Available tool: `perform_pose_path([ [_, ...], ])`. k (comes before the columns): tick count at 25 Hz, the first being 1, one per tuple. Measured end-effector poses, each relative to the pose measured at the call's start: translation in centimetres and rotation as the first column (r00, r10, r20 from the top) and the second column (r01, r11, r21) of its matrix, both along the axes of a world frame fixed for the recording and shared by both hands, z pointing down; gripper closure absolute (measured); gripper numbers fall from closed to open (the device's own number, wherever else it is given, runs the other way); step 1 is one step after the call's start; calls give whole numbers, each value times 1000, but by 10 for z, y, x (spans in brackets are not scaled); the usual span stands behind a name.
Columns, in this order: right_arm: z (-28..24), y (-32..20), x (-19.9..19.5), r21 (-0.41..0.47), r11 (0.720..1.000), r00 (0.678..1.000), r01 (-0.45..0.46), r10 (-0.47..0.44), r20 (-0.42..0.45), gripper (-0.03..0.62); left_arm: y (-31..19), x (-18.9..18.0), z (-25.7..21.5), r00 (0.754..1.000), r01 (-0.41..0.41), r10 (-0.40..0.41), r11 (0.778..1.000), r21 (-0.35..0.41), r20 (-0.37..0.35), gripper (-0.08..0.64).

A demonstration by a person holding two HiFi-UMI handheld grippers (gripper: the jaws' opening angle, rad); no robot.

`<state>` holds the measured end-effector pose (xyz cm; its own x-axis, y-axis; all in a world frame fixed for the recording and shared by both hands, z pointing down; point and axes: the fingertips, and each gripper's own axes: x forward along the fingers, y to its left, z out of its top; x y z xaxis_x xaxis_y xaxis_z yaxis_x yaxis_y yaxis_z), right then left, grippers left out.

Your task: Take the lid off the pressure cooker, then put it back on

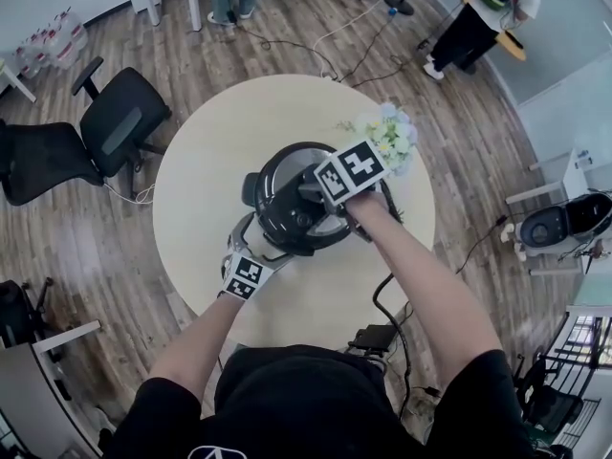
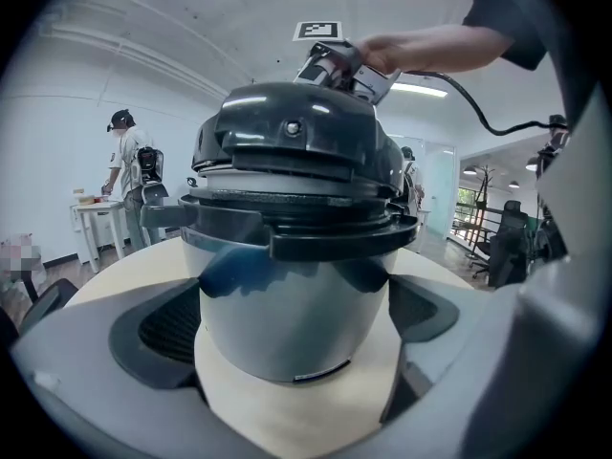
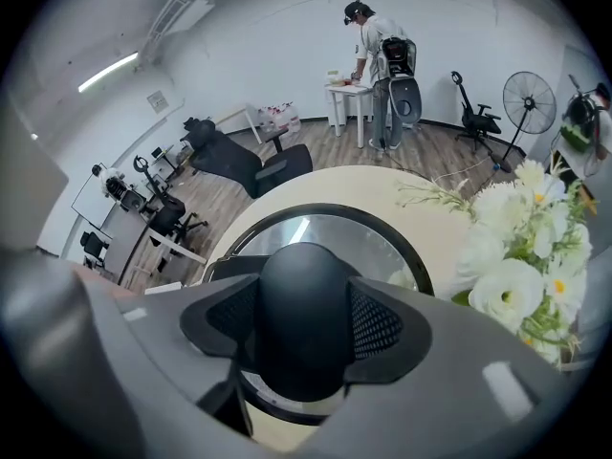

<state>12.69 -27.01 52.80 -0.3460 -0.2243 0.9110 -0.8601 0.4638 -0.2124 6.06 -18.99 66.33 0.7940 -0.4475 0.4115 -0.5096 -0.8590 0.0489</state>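
The pressure cooker [image 1: 277,220] stands in the middle of the round table [image 1: 206,165]. Its dark lid [image 2: 287,137] rests tilted on the pot's rim, with a pale gap showing under one side. My right gripper [image 3: 306,323] comes down from above and is shut on the lid's black knob [image 3: 304,295]; its marker cube [image 1: 350,170] covers the jaws in the head view. My left gripper [image 2: 296,328] is low at the cooker's near side, its pads [image 2: 172,328] against the steel pot body [image 2: 296,285] on both sides.
A bunch of white flowers [image 1: 387,140] stands just beyond the cooker on the right, close to my right gripper. A black cable [image 1: 387,299] runs over the table's near edge. Office chairs [image 1: 120,122] and a person [image 1: 478,17] are out on the floor.
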Motion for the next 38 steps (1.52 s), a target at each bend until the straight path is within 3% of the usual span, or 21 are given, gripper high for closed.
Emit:
perform_pose_path([
  [13,3,-4,-6,-5,997,997,80,-80,-20,307,1,-1,1,1000,-2,2,1000,4,5,-31],
  [18,7,-3,-11,43,991,990,125,-122,-69,305,0,1,-1,1000,-3,3,1000,4,2,-29],
  [30,7,-2,-11,110,983,989,147,-142,-46,305,0,0,1,1000,-3,3,1000,5,4,-29],
  [34,14,5,-15,108,966,969,235,-224,-108,305,0,1,1,1000,-7,7,1000,6,5,-29],
  [38,21,2,-16,86,962,960,257,-245,-133,305,-1,2,7,1000,-6,6,1000,8,-1,-29],
])
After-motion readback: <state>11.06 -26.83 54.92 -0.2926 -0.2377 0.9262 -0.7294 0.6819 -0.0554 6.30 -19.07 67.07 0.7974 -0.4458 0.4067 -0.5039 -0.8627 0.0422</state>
